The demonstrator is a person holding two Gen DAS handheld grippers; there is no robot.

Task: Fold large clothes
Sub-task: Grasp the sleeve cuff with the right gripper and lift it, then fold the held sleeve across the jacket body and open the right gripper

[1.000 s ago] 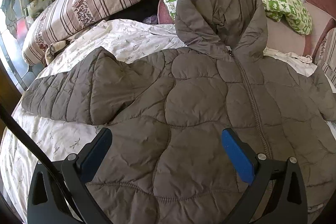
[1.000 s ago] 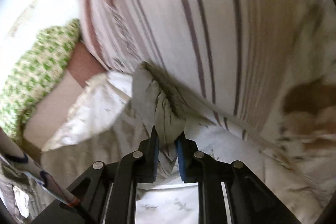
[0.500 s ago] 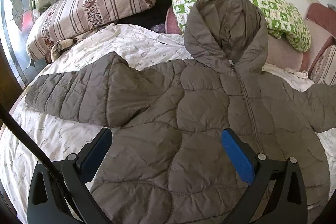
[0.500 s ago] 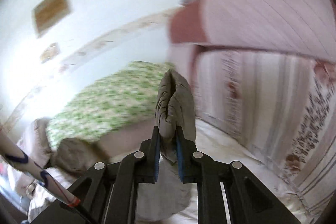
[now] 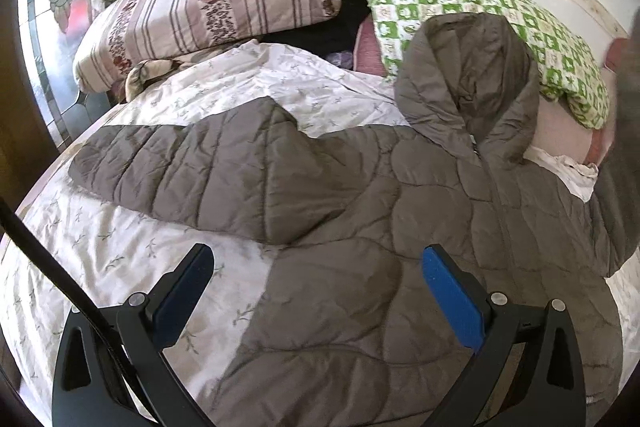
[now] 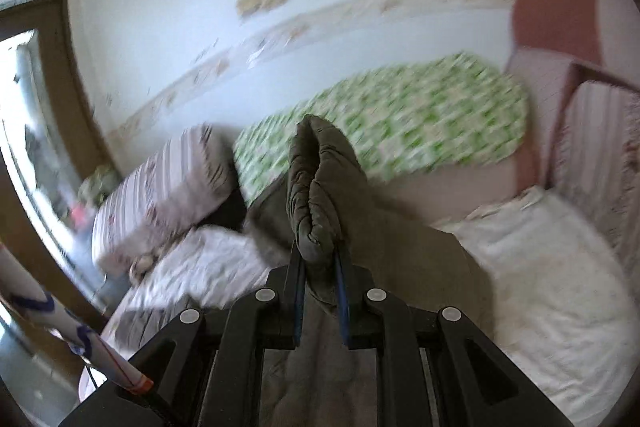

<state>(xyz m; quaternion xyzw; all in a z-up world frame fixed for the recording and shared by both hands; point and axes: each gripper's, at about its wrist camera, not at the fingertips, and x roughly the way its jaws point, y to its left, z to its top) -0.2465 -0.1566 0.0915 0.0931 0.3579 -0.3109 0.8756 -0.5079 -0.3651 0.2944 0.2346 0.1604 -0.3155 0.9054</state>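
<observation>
A grey-brown quilted hooded jacket [image 5: 360, 235] lies front up on the bed, its hood [image 5: 468, 67] against the pillows and its left sleeve [image 5: 180, 171] spread out to the left. My left gripper [image 5: 316, 291] is open and empty, hovering above the jacket's lower left part. My right gripper [image 6: 320, 267] is shut on the cuff of the jacket's right sleeve [image 6: 316, 187] and holds it lifted above the bed. In the left wrist view the raised sleeve [image 5: 620, 147] shows at the right edge.
A white floral bedsheet [image 5: 120, 259] covers the bed. A striped pillow [image 5: 208, 7] and a green checked pillow [image 5: 500, 27] lie at the head by the wall. A window [image 5: 52, 27] is at the left. A pink headboard cushion [image 6: 560, 27] stands at the right.
My right gripper has lifted the sleeve cuff and swung it leftward over the bed. My left gripper has pulled back and to the left, so more of the bedsheet shows.
</observation>
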